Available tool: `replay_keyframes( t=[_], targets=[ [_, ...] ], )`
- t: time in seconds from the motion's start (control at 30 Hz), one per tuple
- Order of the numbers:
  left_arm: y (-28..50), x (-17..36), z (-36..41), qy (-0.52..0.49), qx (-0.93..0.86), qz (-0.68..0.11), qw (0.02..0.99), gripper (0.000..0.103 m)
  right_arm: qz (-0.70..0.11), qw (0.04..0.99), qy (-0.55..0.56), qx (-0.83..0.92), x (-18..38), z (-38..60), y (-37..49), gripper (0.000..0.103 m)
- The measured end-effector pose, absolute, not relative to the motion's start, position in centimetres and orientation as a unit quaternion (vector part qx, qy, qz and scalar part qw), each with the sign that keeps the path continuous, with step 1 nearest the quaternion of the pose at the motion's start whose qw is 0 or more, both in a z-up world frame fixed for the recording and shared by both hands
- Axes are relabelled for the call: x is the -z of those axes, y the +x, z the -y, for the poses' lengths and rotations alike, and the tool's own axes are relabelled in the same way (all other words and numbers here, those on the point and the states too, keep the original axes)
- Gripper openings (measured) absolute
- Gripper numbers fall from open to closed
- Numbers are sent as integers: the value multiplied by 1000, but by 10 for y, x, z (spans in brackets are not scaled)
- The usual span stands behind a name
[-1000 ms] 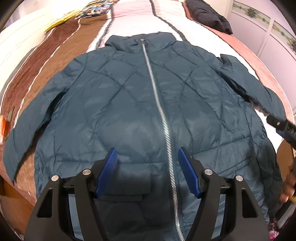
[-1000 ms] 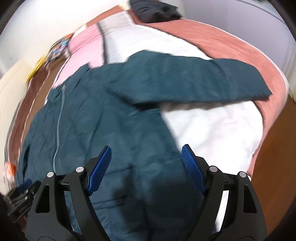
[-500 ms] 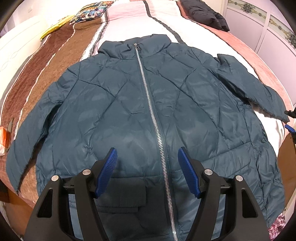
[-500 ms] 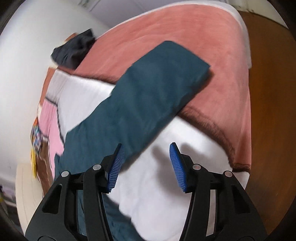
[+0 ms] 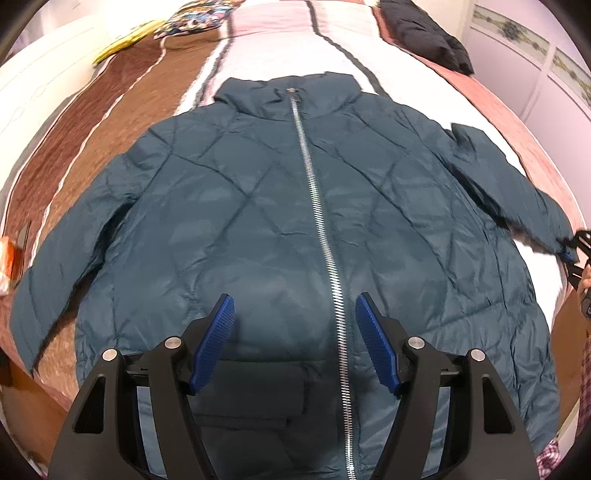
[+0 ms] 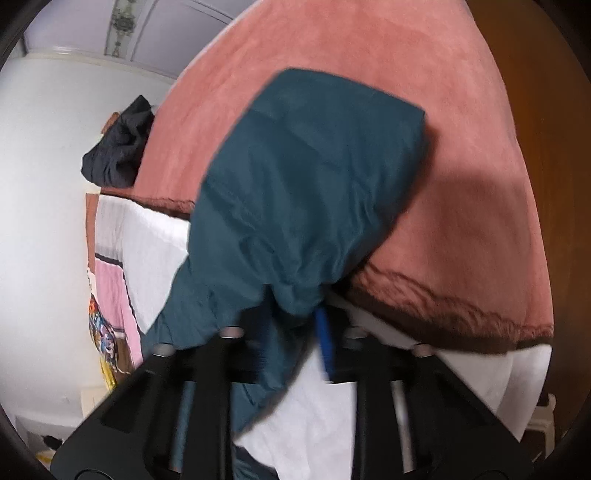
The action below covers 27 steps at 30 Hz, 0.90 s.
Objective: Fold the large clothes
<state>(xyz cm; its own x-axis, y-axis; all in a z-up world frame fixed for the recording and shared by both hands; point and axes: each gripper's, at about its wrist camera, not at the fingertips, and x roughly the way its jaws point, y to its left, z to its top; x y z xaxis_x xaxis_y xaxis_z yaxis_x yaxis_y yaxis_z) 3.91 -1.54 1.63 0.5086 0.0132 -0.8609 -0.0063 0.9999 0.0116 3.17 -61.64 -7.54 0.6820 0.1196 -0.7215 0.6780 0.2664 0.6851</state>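
Observation:
A teal quilted jacket [image 5: 258, 221] lies flat, front up, on the bed, its silver zipper [image 5: 321, 229] done up to the collar. Above its lower front hangs my left gripper [image 5: 295, 347], open, with nothing between the blue pads. The jacket's right sleeve [image 6: 314, 166] stretches out over the pink blanket toward the bed's edge. My right gripper [image 6: 295, 332] is at the cuff end; its jaws are closing, with bunched sleeve fabric pinched between them. In the left wrist view, the right gripper [image 5: 570, 251] shows small at the sleeve's tip.
The bed [image 5: 110, 122] has a brown, white and pink striped cover. A black garment [image 5: 424, 29] lies at its far end, a colourful item [image 5: 192, 22] beside the pillow area. Wardrobe doors [image 5: 546, 74] stand to the right. Wooden floor [image 6: 546, 110] lies past the bed edge.
My right gripper swung out to the sleeve's cuff, rolled, and its jaws came together on the fabric. The left gripper stayed open over the jacket's lower front.

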Motion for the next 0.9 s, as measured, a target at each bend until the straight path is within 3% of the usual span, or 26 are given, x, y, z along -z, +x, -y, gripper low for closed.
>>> replay_keyframes(
  t=[0.33, 0.57, 0.73, 0.9],
  targets=[
    [40, -22, -33, -41, -48, -487, 871, 67, -277, 897, 323, 121, -63, 526, 65, 6],
    [31, -28, -73, -86, -65, -468, 877, 67, -234, 955, 157, -90, -140, 352, 82, 6],
    [17, -29, -101, -107, -88, -459, 877, 67, -253, 935, 92, -230, -132, 224, 85, 6],
    [1, -27, -132, -126, -109, -452, 876, 67, -318, 906, 19, -278, -72, 122, 91, 6]
  ],
)
